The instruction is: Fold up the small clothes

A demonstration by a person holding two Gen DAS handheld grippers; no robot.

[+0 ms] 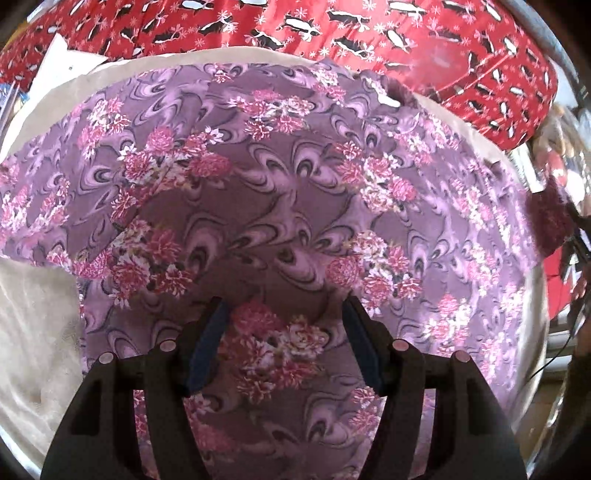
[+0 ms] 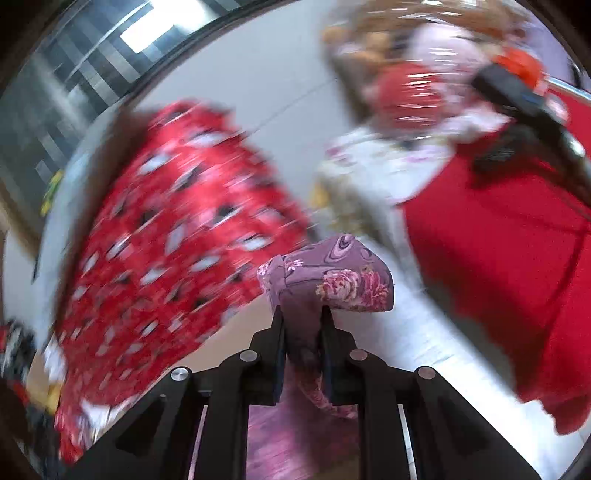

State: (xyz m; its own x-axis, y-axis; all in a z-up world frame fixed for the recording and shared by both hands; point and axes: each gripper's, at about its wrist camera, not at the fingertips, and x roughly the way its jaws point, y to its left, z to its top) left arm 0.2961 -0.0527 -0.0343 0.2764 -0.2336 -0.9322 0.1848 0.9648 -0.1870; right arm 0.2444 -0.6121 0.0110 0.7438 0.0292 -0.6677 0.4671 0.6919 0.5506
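A purple garment with pink flower print (image 1: 288, 192) lies spread over a beige surface (image 1: 33, 332) and fills most of the left wrist view. My left gripper (image 1: 284, 314) is open and hovers just above the cloth, with nothing between its fingers. My right gripper (image 2: 302, 317) is shut on a bunched edge of the same purple floral garment (image 2: 332, 277), which sticks out past the fingertips and hangs down below them. The right wrist view is blurred by motion.
A red cloth with black and white print (image 1: 332, 29) lies beyond the garment, and shows in the right wrist view (image 2: 166, 240) too. A plain red fabric (image 2: 498, 258) and a black and orange device (image 2: 517, 88) are at the right.
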